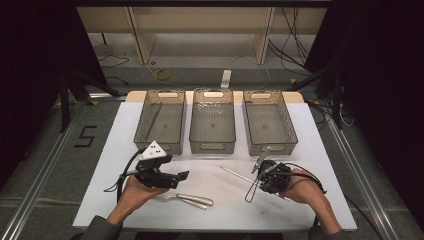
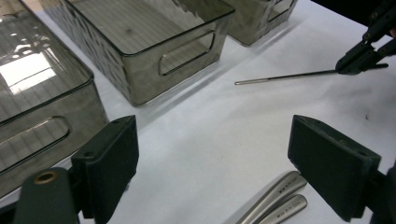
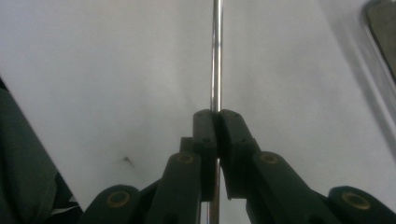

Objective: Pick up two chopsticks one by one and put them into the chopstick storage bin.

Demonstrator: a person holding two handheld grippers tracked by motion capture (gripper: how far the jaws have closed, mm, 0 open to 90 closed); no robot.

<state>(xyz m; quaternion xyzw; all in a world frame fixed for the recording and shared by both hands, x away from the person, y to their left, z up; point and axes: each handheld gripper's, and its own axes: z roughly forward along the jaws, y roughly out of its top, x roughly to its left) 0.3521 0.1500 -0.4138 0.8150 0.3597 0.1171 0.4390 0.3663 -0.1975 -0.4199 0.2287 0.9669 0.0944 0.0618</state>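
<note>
Altogether, three smoked clear bins stand in a row along the far side of the white table [image 1: 310, 150]: the left bin [image 1: 160, 121] at about 11 o'clock from the table's middle, the middle bin [image 1: 213, 120] at 12, the right bin [image 1: 268, 121] at 1. Each has a cut-out handle in its end wall; something long and thin lies inside the left bin, though I cannot tell what it is. Two metal-handled utensils [image 1: 192, 200] lie side by side, touching, at about 7 o'clock, just beside the left hand [image 1: 135, 192]. One thin metal rod [image 1: 235, 175] lies on the tabletop at about 5 o'clock.

Two grippers are in play. The left gripper [image 2: 212, 168] hangs over the table with its jaws spread wide and nothing between them; the utensil handles show just below it in the left gripper view. The right gripper [image 3: 217, 122] has its jaws pressed together on the rod, which runs straight out ahead of them over the white surface. The right hand [image 1: 302, 187] holds it at about 4 o'clock.

Around the table lies grey floor with a "5" marked [image 1: 86, 136] at 9 o'clock, loose cables, dark stands at both sides, and pale wooden furniture legs [image 1: 140, 35] at 12 o'clock
</note>
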